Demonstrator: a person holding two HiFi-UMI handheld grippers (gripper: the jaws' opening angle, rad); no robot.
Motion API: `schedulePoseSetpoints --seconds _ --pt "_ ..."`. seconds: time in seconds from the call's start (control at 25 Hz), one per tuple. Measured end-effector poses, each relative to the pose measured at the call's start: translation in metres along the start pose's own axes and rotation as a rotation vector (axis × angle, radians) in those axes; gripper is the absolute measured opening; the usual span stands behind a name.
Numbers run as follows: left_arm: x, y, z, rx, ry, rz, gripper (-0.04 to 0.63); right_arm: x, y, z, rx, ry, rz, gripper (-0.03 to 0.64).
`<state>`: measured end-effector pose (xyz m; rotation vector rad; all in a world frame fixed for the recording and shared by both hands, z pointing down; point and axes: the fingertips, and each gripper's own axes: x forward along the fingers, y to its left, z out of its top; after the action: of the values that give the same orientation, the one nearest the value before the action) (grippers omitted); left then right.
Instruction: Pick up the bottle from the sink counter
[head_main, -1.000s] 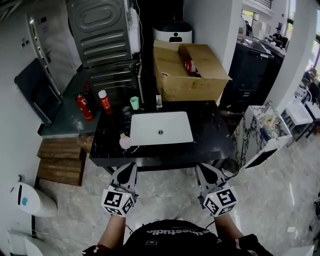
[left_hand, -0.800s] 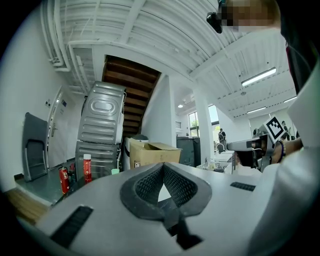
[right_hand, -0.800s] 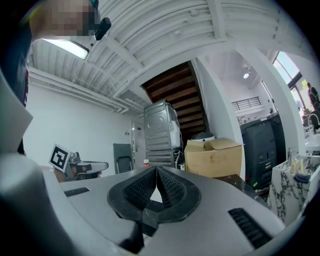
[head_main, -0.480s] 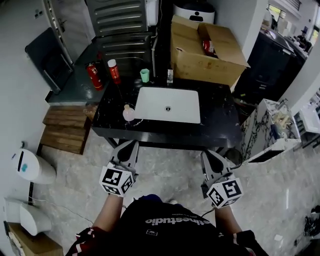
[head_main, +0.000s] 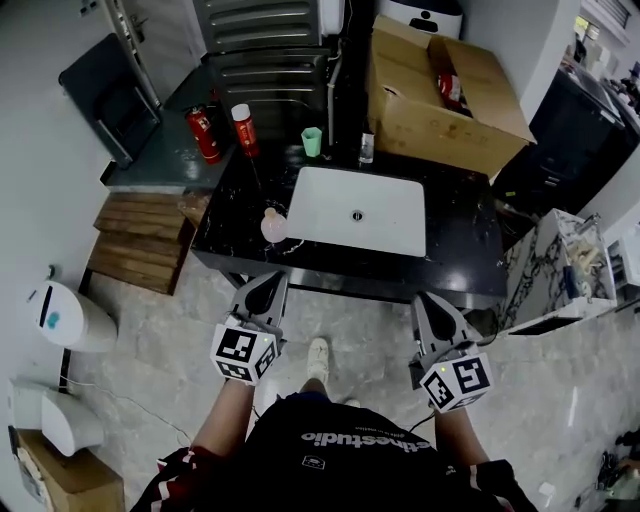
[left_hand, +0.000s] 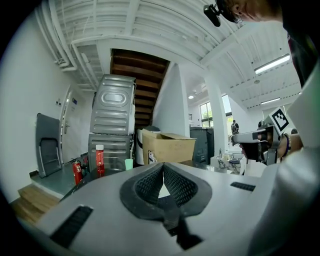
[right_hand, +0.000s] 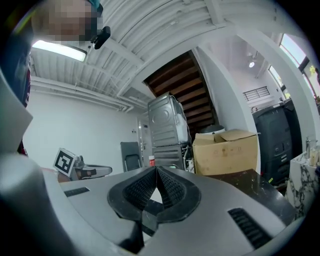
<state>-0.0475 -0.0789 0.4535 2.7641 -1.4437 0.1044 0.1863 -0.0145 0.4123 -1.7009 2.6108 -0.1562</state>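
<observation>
White plastic bin (head_main: 62, 316) sits far left on the pale floor, and it has slid a little higher in the head view than a second ago, as has everything else. Next to it are the wooden steps (head_main: 133, 240), then a red fire extinguisher (head_main: 203, 134) on the grey ledge. Just right of that, the red bottle (head_main: 243, 130) with a white cap stands upright at the back left corner of the black counter (head_main: 460, 250), untouched and in the same spot as before. A round pink flask (head_main: 273, 226) rests near the counter's front edge, just beside the left rim of the white sink (head_main: 390, 225).

The left gripper (head_main: 272, 284) hangs at the counter's front edge below that flask, well apart from the red bottle. Its jaws are closed pad to pad with nothing between them — no change there. A green cup (head_main: 312, 141) stands behind the sink.

Between the two grippers a pale shoe (head_main: 317, 356) now shows on the floor — it was not visible before. The right gripper (head_main: 426, 304) hangs at the same front edge, its jaws also pressed together and empty. The open cardboard box (head_main: 450, 100) behind the counter has moved toward the upper right of the view.
</observation>
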Motion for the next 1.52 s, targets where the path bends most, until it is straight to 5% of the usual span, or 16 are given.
schedulePoseSetpoints --seconds 0.24,0.52,0.8,1.2,1.52 --pt "0.063 0.066 -0.025 0.001 0.013 -0.019 0.030 0.087 -0.002 0.004 -0.025 -0.016 0.054 0.040" --pt "0.134 0.133 -0.079 0.005 0.071 -0.059 0.211 0.184 -0.010 0.011 -0.055 -0.005 0.046 0.040" --pt "0.180 0.170 -0.130 -0.042 0.136 -0.059 0.259 0.228 -0.024 -0.001 -0.049 0.042 0.008 0.040" --pt "0.206 0.180 -0.148 -0.031 0.168 -0.075 0.255 0.246 -0.045 -0.009 -0.031 0.066 -0.030 0.040" --pt "0.209 0.174 -0.144 0.127 0.149 -0.084 0.129 0.251 -0.050 -0.015 0.005 0.070 -0.030 0.040"
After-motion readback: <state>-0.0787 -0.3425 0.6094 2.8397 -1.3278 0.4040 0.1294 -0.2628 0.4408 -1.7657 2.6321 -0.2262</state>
